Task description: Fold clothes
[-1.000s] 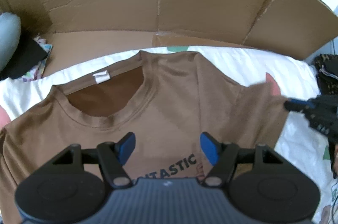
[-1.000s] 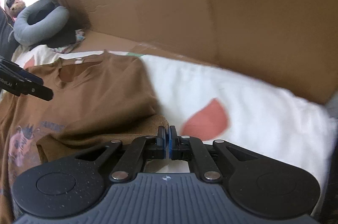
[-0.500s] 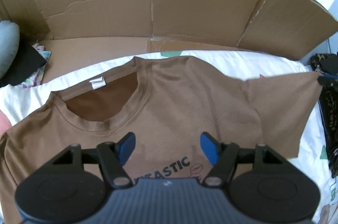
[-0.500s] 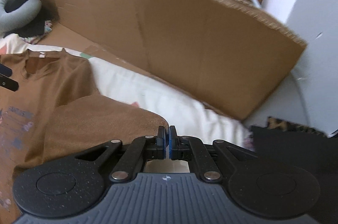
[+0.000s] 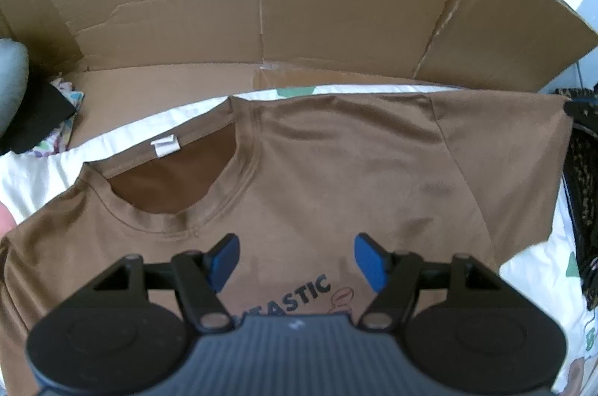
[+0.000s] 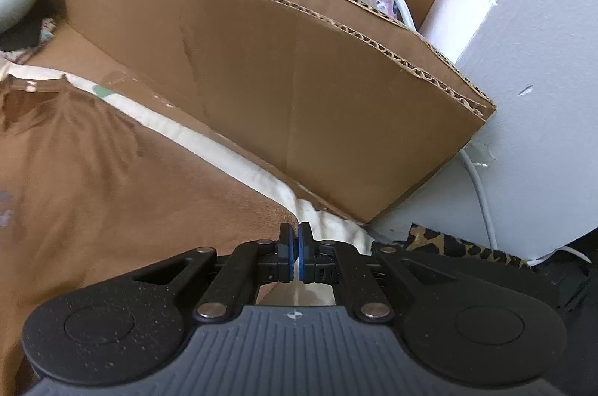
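A brown T-shirt (image 5: 336,164) with dark "…TASTIC" print lies front up on a white patterned sheet (image 5: 33,172), collar toward the far left. My left gripper (image 5: 295,259) is open and empty, hovering over the chest just above the print. My right gripper (image 6: 295,246) is shut on the edge of the shirt's right sleeve (image 6: 209,201) and holds it stretched out to the right; in the left wrist view its black tip (image 5: 573,108) shows at the sleeve's far corner. The shirt's lower part is hidden below both views.
A tall cardboard wall (image 5: 261,3) rings the far side of the sheet and shows in the right wrist view (image 6: 299,78). A dark leopard-print cloth (image 5: 583,179) lies at the right edge. A grey cushion (image 5: 11,82) and black fabric sit at far left. A white wall (image 6: 523,59) and cable stand to the right.
My right gripper pulled the folded-in right sleeve outward to the right, so the sleeve now lies spread and taut. My left gripper stayed open over the chest.
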Demonstrator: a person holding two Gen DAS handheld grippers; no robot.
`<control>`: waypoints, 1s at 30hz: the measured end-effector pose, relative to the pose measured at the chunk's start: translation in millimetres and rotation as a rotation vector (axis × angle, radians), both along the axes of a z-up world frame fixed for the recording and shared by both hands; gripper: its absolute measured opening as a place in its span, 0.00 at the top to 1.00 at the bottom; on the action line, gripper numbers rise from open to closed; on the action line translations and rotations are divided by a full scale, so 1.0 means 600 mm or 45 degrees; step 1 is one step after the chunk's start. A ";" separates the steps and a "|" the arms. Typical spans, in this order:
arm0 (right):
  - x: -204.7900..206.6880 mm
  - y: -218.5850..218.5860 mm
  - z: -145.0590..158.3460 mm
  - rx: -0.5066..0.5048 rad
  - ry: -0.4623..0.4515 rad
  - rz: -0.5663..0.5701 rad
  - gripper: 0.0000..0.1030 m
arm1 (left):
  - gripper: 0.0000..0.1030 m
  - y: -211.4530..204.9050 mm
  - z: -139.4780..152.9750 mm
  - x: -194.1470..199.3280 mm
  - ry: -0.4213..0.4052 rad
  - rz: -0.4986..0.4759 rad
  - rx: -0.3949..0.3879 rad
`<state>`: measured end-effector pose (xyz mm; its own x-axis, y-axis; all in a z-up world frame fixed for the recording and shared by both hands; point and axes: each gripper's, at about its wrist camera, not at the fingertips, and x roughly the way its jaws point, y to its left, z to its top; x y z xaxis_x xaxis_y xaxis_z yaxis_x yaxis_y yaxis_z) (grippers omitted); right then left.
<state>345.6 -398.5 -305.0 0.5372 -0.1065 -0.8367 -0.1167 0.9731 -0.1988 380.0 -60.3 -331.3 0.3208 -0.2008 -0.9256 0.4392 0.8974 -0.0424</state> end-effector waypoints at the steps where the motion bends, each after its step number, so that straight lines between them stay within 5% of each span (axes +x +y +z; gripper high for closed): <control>1: 0.005 -0.001 -0.003 -0.010 0.001 -0.005 1.00 | 0.31 0.000 -0.002 0.000 0.002 0.000 0.002; 12: 0.046 -0.012 -0.047 -0.092 -0.036 -0.068 0.97 | 0.31 0.007 -0.023 0.008 0.031 0.008 0.022; 20: -0.011 -0.020 -0.027 0.113 -0.143 -0.131 0.96 | 0.31 0.006 -0.023 0.011 0.033 0.001 0.026; 28: -0.109 0.005 -0.047 0.279 -0.108 -0.197 0.95 | 0.31 0.004 -0.018 0.014 0.028 -0.014 0.037; 30: -0.129 0.014 -0.064 0.301 -0.089 -0.224 0.76 | 0.31 0.005 -0.009 0.013 0.021 -0.012 0.034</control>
